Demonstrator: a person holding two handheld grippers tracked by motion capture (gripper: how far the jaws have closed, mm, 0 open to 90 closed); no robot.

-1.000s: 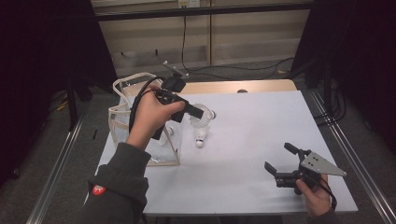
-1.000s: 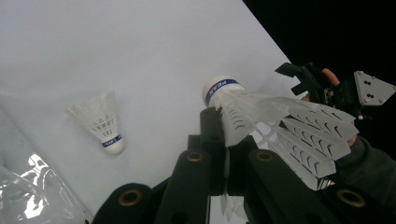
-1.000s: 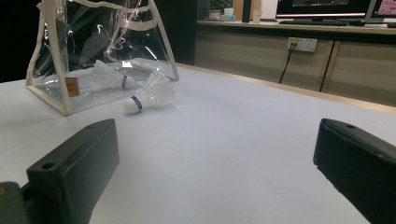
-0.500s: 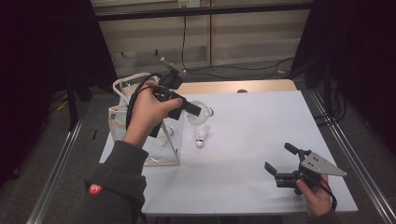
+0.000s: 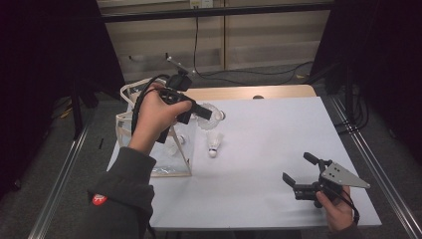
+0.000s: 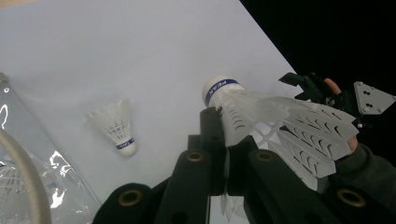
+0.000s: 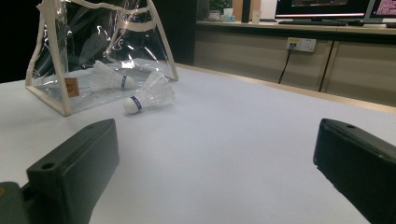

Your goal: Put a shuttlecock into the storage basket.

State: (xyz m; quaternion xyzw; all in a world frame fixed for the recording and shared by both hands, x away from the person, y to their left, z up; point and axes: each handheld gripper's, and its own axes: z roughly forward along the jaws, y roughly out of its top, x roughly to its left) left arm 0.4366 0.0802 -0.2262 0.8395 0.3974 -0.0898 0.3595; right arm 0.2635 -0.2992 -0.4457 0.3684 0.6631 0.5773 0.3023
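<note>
The held shuttlecock (image 6: 261,112) is pinched by its feather skirt between the pressed-together jaws of the left gripper (image 5: 199,110), up in the air over the left part of the white table (image 5: 278,149), just beside the clear bag (image 5: 164,149). Since half a second ago the left hand (image 5: 154,117) has drawn back toward the person and tipped a little, carrying the gripper with it; the right gripper (image 5: 306,174) has not moved near the table's front right corner, its jaws spread wide with nothing between them.

A blue band rings the cork of the held shuttlecock; its white lettering seems to read "PEAK", though it is small and slanted.

A second shuttlecock (image 5: 213,144) lies on its side on the table just beside the bag, with a like blue band, its print too small to read. In the right gripper view a third shuttlecock (image 7: 109,77) lies inside the bag, next to a small tan tag (image 7: 71,87) whose marks cannot be made out. The bag's plastic glares, blurring what is behind it.
</note>
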